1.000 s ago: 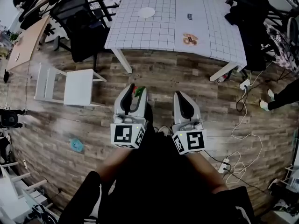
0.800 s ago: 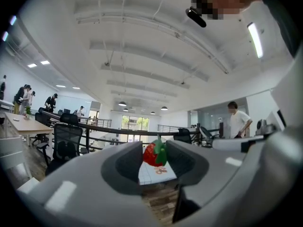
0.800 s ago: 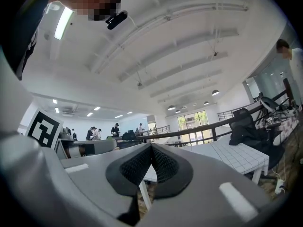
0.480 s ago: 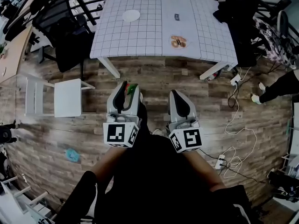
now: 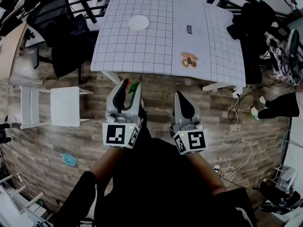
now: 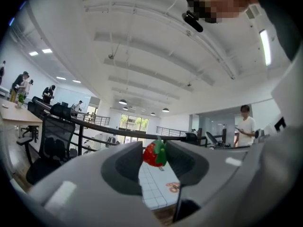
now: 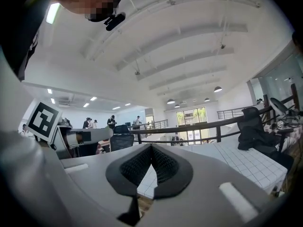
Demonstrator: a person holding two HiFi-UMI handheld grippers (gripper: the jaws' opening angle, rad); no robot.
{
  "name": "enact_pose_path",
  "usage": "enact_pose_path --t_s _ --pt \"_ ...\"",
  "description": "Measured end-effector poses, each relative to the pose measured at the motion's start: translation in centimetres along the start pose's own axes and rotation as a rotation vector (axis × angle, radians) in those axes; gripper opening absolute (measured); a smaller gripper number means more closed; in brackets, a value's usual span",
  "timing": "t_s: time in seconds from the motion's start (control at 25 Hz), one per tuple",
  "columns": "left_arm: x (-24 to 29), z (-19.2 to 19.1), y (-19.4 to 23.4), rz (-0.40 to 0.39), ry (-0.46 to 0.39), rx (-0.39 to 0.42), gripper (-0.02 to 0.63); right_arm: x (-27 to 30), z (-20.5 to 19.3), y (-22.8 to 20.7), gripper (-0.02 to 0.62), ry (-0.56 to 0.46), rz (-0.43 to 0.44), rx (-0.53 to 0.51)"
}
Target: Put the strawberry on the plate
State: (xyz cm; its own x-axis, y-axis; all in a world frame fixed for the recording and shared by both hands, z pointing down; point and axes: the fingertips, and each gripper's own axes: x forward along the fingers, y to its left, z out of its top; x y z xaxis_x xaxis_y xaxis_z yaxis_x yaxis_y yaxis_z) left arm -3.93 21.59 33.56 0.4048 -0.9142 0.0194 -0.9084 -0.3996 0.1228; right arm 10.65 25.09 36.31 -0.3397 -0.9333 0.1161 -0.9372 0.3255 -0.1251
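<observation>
Two grippers hover over the wood floor (image 5: 158, 91), short of the table's (image 5: 142, 53) near edge. The left gripper (image 5: 129, 84) pinches the strawberry (image 6: 153, 155) at its jaw tips; the right gripper (image 7: 151, 149) is pressed together, empty. The plate (image 5: 138, 22) lies toward the table's far left corner.

Your left gripper (image 5: 129, 90) hides most of the strawberry (image 5: 134, 87). The small dark item (image 5: 190, 30) on the table (image 5: 142, 51) is too small to identify.
</observation>
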Motion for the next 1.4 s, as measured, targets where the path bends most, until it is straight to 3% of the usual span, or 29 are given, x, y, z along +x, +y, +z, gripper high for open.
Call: enact_pose_path --t_s 0.24,0.36,0.68,1.04,1.28,1.4 --pt "6.6 2.4 5.9 -0.001 -0.015 -0.009 0.155 9.4 2.0 0.0 -0.003 0.024 0.017 -0.005" --pt "9.2 3.2 8.8 0.003 -0.015 -0.059 0.154 13.6 2.5 0.4 -0.003 0.033 0.035 -0.009" --pt "14.0 3.4 13.9 -0.024 -0.008 -0.088 0.155 21.0 2.0 1.9 -0.003 0.081 0.043 -0.013" --pt "18.1 1.7 15.1 -0.101 0.031 -0.092 0.155 24.0 1.9 -0.3 -0.003 0.089 -0.054 0.003" --pt "20.7 2.6 15.3 -0.104 0.074 -0.072 0.155 26.0 5.0 -1.5 -0.003 0.065 -0.064 0.02" --pt "21.7 1.9 16.2 -0.09 0.092 -0.07 0.155 27.4 4.5 -1.4 -0.003 0.065 -0.047 0.035"
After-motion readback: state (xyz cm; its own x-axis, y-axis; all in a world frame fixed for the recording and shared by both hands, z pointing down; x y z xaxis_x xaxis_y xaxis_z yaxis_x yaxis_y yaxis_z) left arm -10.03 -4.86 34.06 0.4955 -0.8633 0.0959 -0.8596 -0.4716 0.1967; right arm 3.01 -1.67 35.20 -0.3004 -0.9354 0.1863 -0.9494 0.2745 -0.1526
